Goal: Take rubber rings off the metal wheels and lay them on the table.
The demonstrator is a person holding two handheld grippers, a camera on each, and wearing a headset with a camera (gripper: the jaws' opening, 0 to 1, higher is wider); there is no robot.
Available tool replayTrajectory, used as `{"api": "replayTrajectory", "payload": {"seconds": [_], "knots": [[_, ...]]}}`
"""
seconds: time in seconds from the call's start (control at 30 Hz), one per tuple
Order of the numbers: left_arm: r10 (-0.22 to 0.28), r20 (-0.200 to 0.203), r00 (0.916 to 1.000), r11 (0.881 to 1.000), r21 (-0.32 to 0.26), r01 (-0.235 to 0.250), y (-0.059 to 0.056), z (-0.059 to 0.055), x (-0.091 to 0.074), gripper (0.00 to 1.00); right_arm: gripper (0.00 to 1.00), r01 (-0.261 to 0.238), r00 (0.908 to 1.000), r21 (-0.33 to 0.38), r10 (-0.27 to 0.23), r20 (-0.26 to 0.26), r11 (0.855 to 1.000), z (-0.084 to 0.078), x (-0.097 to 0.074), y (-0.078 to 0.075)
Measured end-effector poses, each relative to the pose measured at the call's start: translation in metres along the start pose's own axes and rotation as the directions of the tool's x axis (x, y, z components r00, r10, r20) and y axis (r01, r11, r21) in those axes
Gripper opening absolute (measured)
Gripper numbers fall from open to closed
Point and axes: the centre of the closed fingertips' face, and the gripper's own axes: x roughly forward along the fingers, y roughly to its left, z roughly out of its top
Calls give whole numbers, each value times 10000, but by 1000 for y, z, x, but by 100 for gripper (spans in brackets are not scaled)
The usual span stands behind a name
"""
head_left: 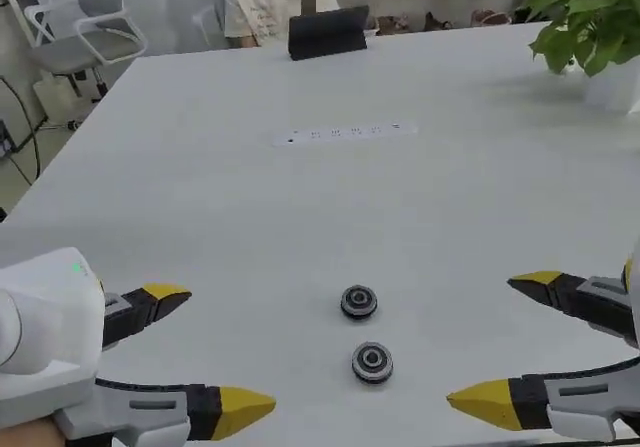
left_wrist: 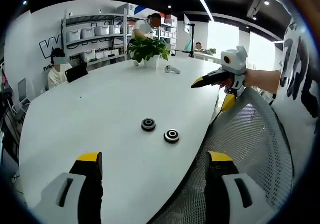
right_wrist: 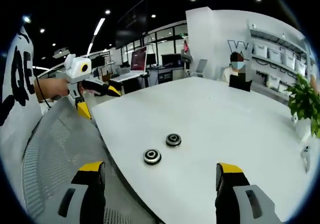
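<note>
Status: far wheel [head_left: 359, 302] and near wheel [head_left: 372, 362] lie flat on the white table [head_left: 200, 167] close to its front edge, just beside each other, not touching. Dark rubber rings [head_left: 345, 304] are still on both (rim detail too small to say more). Left gripper [head_left: 208, 352] hangs at the lower left, jaws spread wide, nothing between them. Right gripper [head_left: 508, 340] is opposite on the right, likewise gaping and empty. Both wheels sit between the two grippers, well apart from either. Power strip [head_left: 345, 132] mid-table, plant [head_left: 590, 17] at the far right corner, person [head_left: 262, 12] seated at the far end beside a dark tablet [head_left: 328, 32].
</note>
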Motion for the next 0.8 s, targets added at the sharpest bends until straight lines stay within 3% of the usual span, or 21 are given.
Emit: {"api": "replayTrajectory", "payload": {"seconds": [0.8], "knots": [[123, 133, 9998, 9999, 80, -124, 0, 1, -3, 83, 90, -1, 10000, -52, 1, 84, 10000, 3, -2, 2]]}}
